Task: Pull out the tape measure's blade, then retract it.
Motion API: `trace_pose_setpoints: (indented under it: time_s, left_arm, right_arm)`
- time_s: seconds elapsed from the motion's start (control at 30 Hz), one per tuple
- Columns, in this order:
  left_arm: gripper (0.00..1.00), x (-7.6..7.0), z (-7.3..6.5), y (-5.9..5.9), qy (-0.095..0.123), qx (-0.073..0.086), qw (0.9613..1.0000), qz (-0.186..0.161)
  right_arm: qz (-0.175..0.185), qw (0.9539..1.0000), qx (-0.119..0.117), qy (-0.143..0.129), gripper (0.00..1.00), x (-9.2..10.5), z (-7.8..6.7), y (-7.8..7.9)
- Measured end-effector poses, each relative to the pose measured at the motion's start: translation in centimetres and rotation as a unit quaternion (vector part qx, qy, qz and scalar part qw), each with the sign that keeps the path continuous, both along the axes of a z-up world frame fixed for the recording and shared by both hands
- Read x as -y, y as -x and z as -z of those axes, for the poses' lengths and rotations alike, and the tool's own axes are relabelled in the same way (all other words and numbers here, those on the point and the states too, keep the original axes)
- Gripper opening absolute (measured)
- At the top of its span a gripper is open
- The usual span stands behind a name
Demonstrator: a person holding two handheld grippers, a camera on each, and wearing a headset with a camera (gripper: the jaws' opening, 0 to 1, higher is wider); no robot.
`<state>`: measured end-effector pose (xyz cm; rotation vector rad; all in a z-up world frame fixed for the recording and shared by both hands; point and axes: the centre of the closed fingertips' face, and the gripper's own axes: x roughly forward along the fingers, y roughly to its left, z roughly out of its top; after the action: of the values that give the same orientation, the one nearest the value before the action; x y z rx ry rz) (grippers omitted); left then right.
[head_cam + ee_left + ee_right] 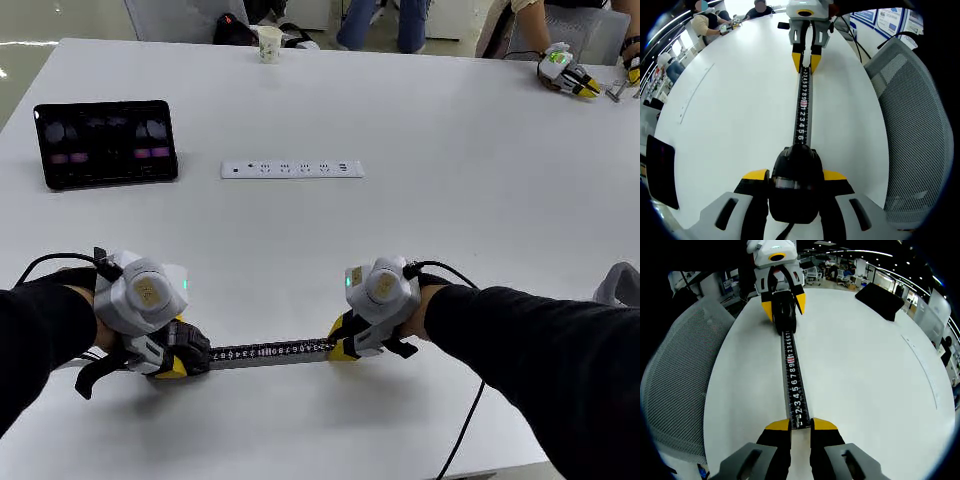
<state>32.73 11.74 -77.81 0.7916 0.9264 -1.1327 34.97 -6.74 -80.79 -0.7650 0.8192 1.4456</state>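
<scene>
The tape measure's black and yellow case (pixel 186 352) rests on the white table (pixel 400 220), and my left gripper (pixel 168 358) is shut on the case (pixel 794 182). The dark blade (pixel 270 351) with white numbers runs out of the case toward the right. My right gripper (pixel 343 347) is shut on the blade's end. In the right gripper view the blade (pixel 792 380) stretches from my right gripper (pixel 800 424) to the case (pixel 784 310). In the left gripper view the blade (pixel 803 107) reaches my right gripper (pixel 806 61).
A white power strip (pixel 291 169) lies mid-table, a dark tablet (pixel 105 142) stands at the left, and a paper cup (pixel 269 43) sits at the far edge. Another person's grippers (pixel 567 72) work at the far right corner. A grey mesh chair (pixel 920 125) stands beside the table.
</scene>
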Motion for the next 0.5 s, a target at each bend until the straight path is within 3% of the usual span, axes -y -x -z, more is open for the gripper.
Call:
trace_pose_setpoints:
  time_s: [0.5]
  left_arm:
    - [0.33,-0.07,0.09,-0.09,-0.001,0.0,1.0,0.0]
  right_arm:
    - [0.001,1.0,0.0,0.0,0.1,0.56,-0.04,-0.07]
